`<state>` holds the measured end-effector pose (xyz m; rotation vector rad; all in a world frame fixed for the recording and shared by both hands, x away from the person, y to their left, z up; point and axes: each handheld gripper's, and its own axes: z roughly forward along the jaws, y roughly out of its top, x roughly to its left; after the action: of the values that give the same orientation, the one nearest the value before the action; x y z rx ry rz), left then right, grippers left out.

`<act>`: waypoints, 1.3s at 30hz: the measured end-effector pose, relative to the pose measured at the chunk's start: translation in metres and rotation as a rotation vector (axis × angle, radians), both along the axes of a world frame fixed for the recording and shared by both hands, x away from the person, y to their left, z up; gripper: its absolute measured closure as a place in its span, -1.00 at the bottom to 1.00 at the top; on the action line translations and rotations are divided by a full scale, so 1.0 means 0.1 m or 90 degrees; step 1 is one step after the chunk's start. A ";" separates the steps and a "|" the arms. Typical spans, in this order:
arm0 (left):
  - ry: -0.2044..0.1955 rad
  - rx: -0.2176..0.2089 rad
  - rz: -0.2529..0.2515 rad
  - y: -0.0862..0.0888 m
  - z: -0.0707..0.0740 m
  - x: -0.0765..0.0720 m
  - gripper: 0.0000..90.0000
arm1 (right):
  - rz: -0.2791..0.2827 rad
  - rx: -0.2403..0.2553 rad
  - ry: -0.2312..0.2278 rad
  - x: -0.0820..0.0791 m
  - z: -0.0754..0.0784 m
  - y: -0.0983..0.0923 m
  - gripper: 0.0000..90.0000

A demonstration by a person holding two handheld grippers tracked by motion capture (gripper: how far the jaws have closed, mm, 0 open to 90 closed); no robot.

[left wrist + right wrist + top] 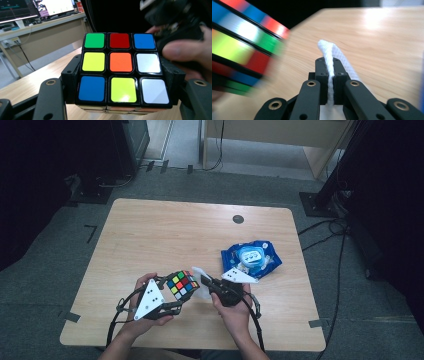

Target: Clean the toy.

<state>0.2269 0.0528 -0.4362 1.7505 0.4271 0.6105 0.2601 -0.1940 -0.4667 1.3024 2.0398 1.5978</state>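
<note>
One cube (182, 285) | one cloth (330, 65) | one blue packet (251, 258)

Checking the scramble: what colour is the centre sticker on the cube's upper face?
Orange, clearest in the left gripper view on the cube.

The puzzle cube (119, 67) looks like glossy plastic: smooth, shiny coloured tiles set in a black frame that catches the light. The white cloth (331, 67) pinched in the right gripper (331, 75) is a soft, textured fabric with a fine dimpled weave, matt. Both grippers' jaws are matt black plastic with small brass-coloured metal eyelets. The table (150, 235) is pale wood-grain laminate, smooth with a slight sheen. At its right, the blue wipes packet (252, 257) is shiny, crinkled plastic film.
</note>
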 end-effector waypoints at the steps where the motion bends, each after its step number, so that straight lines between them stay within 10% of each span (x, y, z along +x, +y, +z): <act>1: 0.000 0.000 0.002 0.01 0.00 0.00 -0.25 | -0.008 -0.009 -0.001 0.02 -0.03 -0.03 0.93; 10: 0.010 0.006 0.025 0.07 -0.04 0.07 -0.25 | -0.073 -0.079 -0.054 0.06 -0.02 -0.17 0.91; 16: 0.026 0.012 0.050 0.09 -0.06 0.13 -0.25 | -0.103 -0.105 -0.027 0.16 -0.15 -0.19 -0.06; 22: 0.041 0.017 0.074 0.12 -0.09 0.19 -0.25 | -0.109 -0.092 -0.030 0.16 -0.07 -0.22 -0.30; 39: 0.184 0.074 0.318 0.34 -0.43 0.73 -0.25 | -0.102 -0.088 -0.031 0.12 0.00 -0.26 -0.44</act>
<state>0.2998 0.0870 -0.4795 1.8585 1.0685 0.7432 0.2722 -0.2200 -0.4668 1.3264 1.9269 1.3798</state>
